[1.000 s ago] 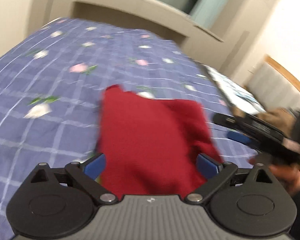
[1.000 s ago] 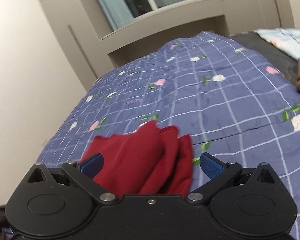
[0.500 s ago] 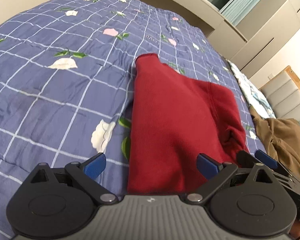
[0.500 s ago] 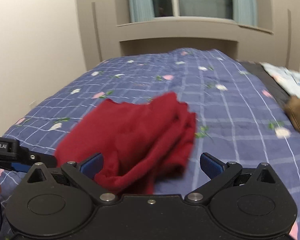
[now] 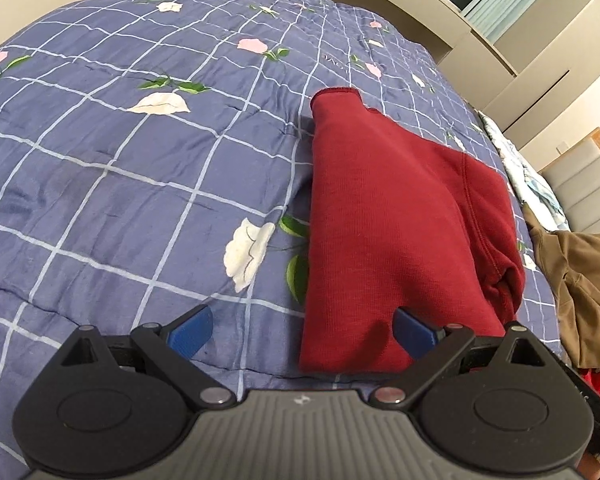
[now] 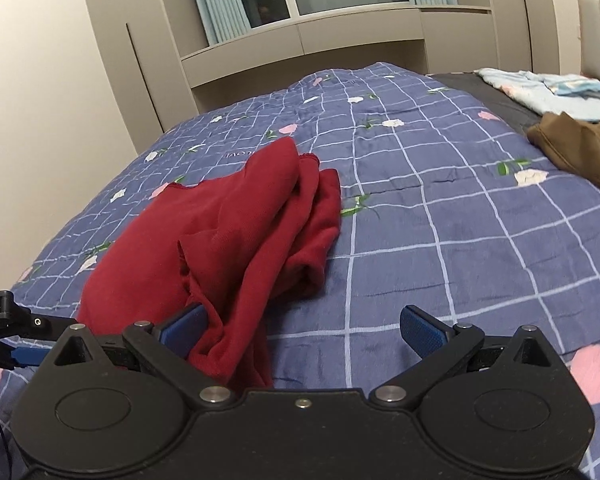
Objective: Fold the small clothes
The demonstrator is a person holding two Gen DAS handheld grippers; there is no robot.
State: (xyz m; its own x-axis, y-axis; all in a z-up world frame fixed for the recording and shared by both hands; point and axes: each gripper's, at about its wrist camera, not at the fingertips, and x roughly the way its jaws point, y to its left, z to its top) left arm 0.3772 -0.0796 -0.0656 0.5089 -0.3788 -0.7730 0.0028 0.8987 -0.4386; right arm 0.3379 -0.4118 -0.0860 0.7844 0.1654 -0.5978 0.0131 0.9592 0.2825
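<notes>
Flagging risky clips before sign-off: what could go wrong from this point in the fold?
1. The right gripper is open, its left finger against the dark red knit garment's bunched near edge; closing may pinch several layers.
2. The left gripper, also open, straddles the flat side's edge; pulling could undo that smoother fold.

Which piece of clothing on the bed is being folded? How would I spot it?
Look at the blue checked quilt with printed flowers. The red garment lies folded near its middle, directly ahead of both grippers. Its deep red sets it apart from the crumpled brown garment at the quilt's edge.
</notes>
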